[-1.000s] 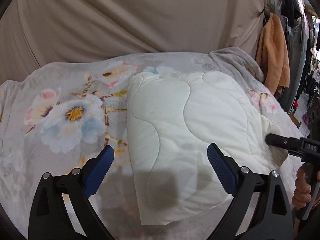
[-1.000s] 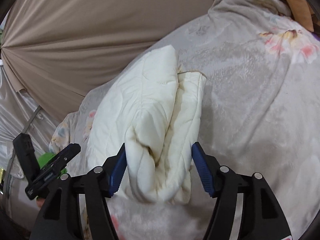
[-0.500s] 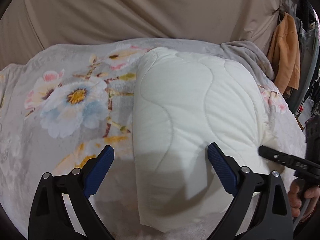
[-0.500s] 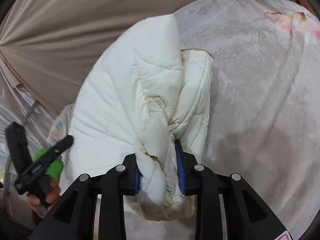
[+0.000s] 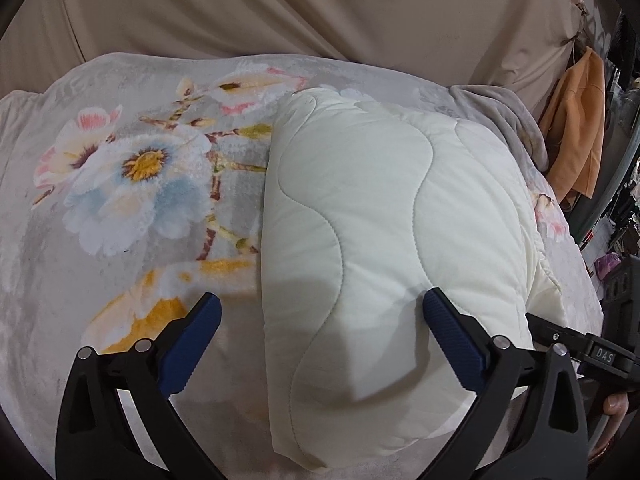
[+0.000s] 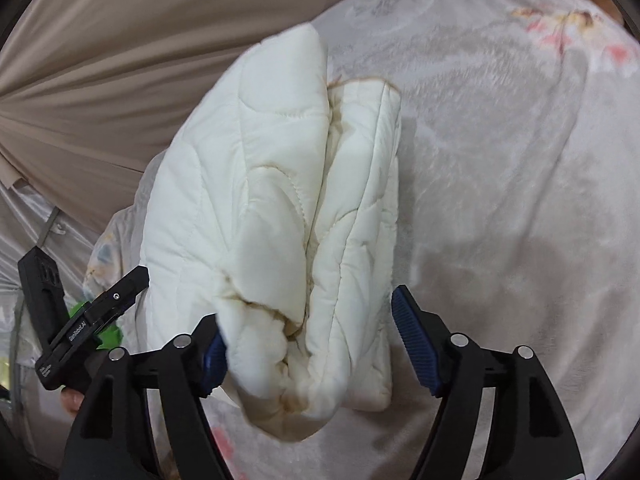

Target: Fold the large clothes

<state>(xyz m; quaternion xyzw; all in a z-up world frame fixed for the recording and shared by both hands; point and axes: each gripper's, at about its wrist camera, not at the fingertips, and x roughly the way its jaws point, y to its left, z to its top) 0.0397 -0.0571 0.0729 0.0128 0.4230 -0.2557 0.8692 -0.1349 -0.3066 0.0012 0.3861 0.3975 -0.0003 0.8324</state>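
Observation:
A cream quilted garment [image 5: 380, 200] lies folded into a thick bundle on the flowered blanket [image 5: 120, 260]. My left gripper [image 5: 320, 300] hovers over the bundle's near left edge, its jaws opening wide with nothing pressed between them; one pad is above the garment, the other above the blanket. In the right wrist view the garment's layered end [image 6: 260, 160] sits between the jaws of my right gripper [image 6: 310, 316], which are opening. The left pad still brushes the fabric and the right pad stands apart from it. One finger [image 5: 560, 334] of the right gripper shows at the bundle's right side.
A beige curtain [image 5: 280, 8] hangs behind the bed. An orange garment [image 5: 580, 120] and other clothes hang at the far right. A crumpled grey blanket edge [image 5: 500, 108] lies behind the bundle. A hand [image 6: 72, 400] holds the left gripper at the picture's left.
The right gripper closed on the garment's end half a second ago and has now spread open again. The left gripper has come lower and closer to the bundle.

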